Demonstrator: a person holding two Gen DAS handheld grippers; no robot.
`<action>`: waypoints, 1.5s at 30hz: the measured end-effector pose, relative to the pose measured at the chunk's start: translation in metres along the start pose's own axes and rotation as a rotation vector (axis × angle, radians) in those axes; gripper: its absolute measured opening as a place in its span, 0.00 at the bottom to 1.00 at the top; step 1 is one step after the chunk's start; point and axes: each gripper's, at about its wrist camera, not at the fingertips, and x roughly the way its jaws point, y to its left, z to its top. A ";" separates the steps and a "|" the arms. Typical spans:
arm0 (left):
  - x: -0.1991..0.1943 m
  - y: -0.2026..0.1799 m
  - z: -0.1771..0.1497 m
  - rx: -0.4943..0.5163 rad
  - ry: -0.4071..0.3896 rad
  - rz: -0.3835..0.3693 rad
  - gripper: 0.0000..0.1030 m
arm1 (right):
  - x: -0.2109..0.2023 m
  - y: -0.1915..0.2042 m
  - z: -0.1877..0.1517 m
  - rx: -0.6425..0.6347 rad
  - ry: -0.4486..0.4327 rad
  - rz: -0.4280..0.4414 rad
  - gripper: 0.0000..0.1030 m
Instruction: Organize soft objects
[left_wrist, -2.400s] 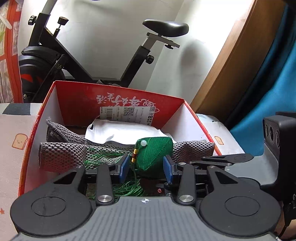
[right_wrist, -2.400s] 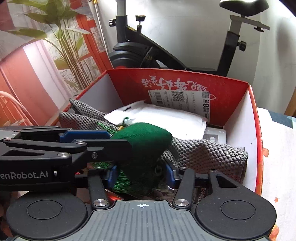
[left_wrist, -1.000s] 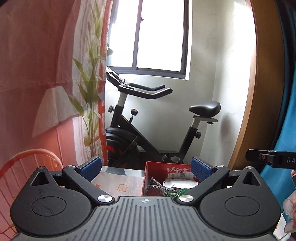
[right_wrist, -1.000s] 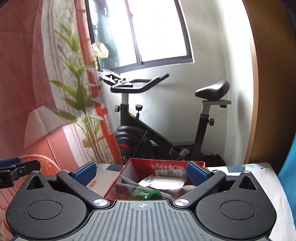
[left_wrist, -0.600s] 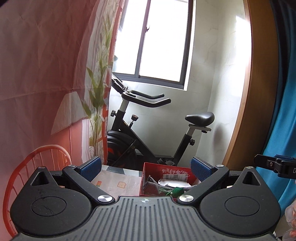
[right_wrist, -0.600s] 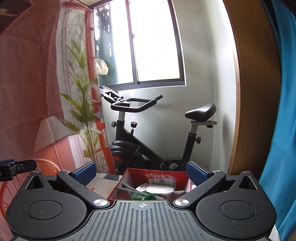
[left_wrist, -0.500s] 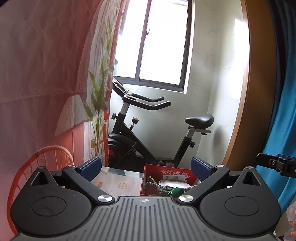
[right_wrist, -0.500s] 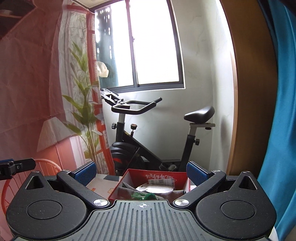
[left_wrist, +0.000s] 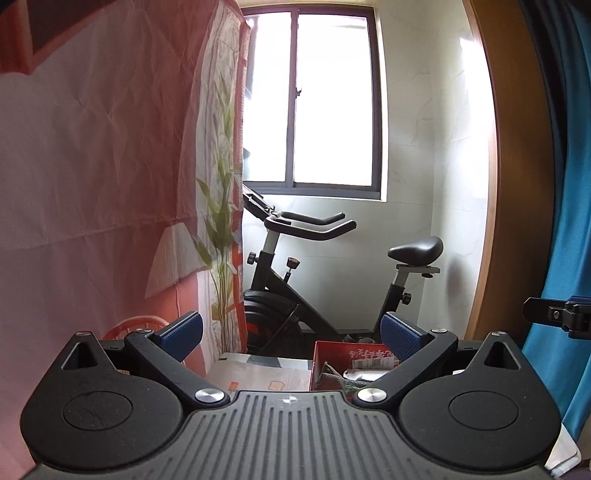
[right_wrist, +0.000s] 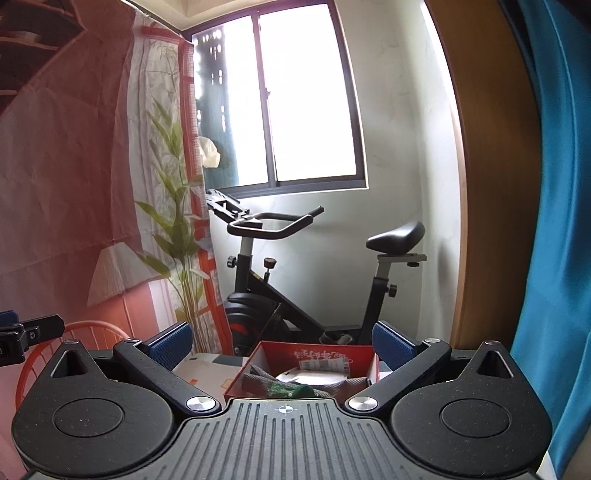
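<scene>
Now both tools wide open, nothing between the pads. Left tool (left_wrist: 291, 338) with blue pads spread far apart, held well back from the box (left_wrist: 334, 356) and above its level. Right tool (right_wrist: 281, 341) likewise fully spread and empty, also well back from the box (right_wrist: 314, 356).

Red box low in both views, just beyond the tool bodies, standing on a worktop (left_wrist: 258, 373) with a printed pale cover. White lettering on the far inner wall, a white label with a barcode below it. Inside, a grey knitted cloth (right_wrist: 258, 382) lying rumpled across the near part, coarse in texture, folded into a thick band. On top of it, near the front edge, a small green pouch (right_wrist: 301, 389) with green thread (right_wrist: 277, 389) bunched at its left side. Behind these, something white (right_wrist: 310, 376) and flat against the far wall. From the left view only a corner of the grey cloth (left_wrist: 334, 380) and a little green showing past the right finger.

Beyond the box, a black bike (right_wrist: 314, 280) against the white wall, under a window (right_wrist: 295, 103). Pink curtain (left_wrist: 92, 184) on the left, blue curtain (right_wrist: 554, 184) on the right, orange chair (right_wrist: 85, 339) at near left.
</scene>
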 end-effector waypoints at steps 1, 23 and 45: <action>0.000 0.000 0.001 -0.004 0.000 -0.005 1.00 | -0.001 0.000 0.000 0.004 -0.003 -0.001 1.00; 0.004 0.001 -0.004 0.002 0.013 -0.051 1.00 | -0.001 -0.003 0.000 0.015 0.008 -0.031 1.00; 0.006 0.011 -0.008 -0.014 0.035 -0.084 1.00 | 0.005 -0.008 -0.010 0.033 0.022 -0.047 1.00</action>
